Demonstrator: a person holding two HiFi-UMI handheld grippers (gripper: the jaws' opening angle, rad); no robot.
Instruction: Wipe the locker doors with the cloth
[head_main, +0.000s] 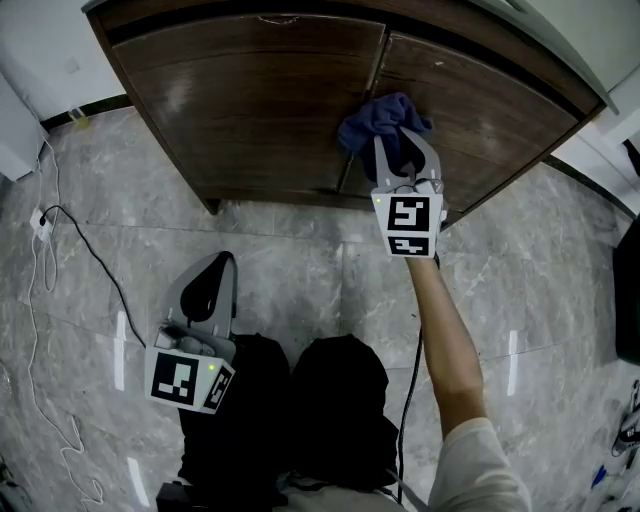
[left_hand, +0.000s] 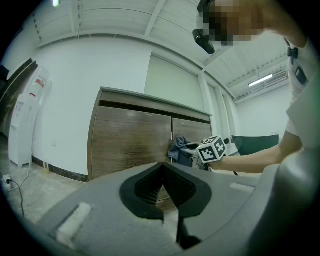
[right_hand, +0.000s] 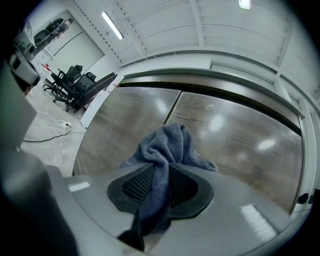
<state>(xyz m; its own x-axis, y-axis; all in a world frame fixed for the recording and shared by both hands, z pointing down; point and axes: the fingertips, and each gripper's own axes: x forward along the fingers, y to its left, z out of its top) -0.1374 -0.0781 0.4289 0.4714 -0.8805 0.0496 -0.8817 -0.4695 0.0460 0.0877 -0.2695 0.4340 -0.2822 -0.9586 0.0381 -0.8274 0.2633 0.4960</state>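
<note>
Two brown locker doors (head_main: 260, 100); right gripper (head_main: 402, 150) pinches the blue cloth (head_main: 380, 118) at their seam; left gripper (left_hand: 162, 182) pressed together, empty; black cable (head_main: 95, 262) crosses the floor (head_main: 300, 270).

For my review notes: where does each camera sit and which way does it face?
Head view: on the head, facing steeply down at the locker doors; left gripper, right gripper, forearm show.
Left gripper view: on the left gripper, facing level at the doors; its shut, empty jaws show.
Right gripper view: on the right gripper, close to the doors; its jaws clamp the cloth.
Shared: all show doors and cloth.
</note>
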